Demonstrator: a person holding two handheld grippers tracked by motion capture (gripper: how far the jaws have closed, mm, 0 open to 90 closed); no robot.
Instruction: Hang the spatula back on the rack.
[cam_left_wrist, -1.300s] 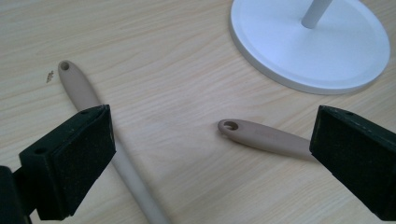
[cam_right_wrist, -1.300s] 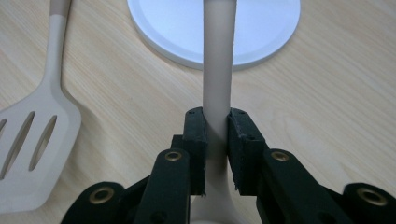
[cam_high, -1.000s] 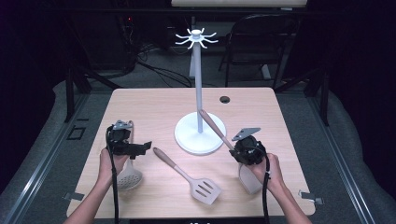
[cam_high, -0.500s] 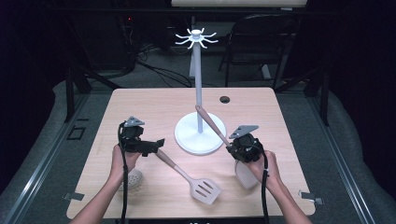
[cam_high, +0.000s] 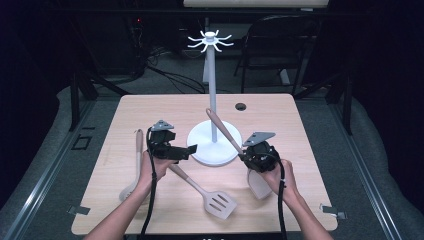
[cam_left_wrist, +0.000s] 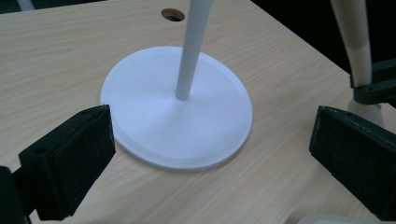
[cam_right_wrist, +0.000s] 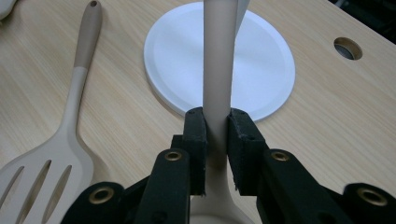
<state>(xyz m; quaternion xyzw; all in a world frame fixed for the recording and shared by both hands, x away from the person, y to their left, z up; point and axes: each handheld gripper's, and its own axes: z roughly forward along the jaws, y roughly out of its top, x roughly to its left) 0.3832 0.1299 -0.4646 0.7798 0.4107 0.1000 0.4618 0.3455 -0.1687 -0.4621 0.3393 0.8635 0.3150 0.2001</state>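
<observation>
Your right gripper (cam_high: 244, 156) has its jaws clamped on the beige handle of a utensil (cam_right_wrist: 217, 74), which slants up over the white round base of the hook stand (cam_high: 214, 142), its broad pale end down by your right hand near the table's (cam_high: 280, 115) front right. Your left gripper (cam_high: 190, 150) hangs with jaws spread wide and nothing between them, just beside the stand's base, above the handle of the slotted spatula (cam_high: 212, 199) lying flat; a third utensil (cam_high: 136, 165) lies left of your left hand
</observation>
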